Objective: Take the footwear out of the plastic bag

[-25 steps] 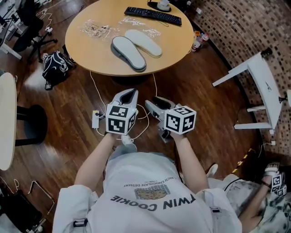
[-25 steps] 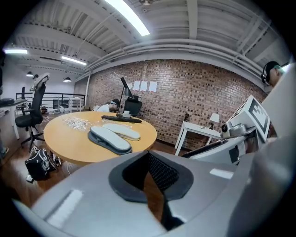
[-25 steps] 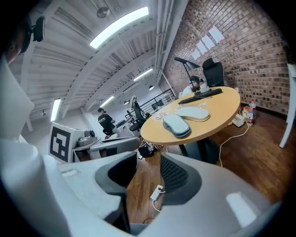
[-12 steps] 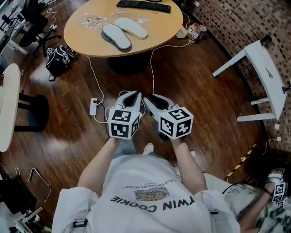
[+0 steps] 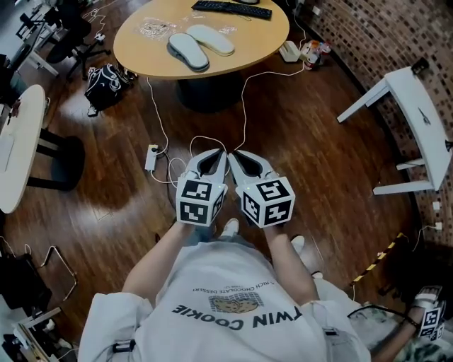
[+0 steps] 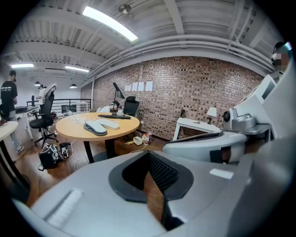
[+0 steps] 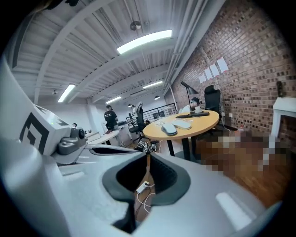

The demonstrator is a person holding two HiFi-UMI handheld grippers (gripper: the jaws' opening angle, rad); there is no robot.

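"TWIN COOKIE" shirt (image 5: 233, 305), 2 slippers (image 5: 188, 51) on table (image 5: 263, 32)

You are standing in an open-plan office. Evidence noted: a round wooden table (image 5: 141, 53) carrying a keyboard (image 5: 230, 9); a wheeled office chair (image 6: 44, 119) at a neighbouring desk; a white desk (image 5: 417, 113) along an exposed brick wall (image 6: 194, 88), which has sheets of paper (image 6: 141, 86) pinned to it. Strip lights (image 6: 108, 22) run under a ribbed ceiling. The floor (image 5: 318, 155) is dark wood board, with a power strip (image 5: 151, 157) and cables (image 5: 243, 113) trailing across it. A person (image 6: 8, 95) stands at the far desks.
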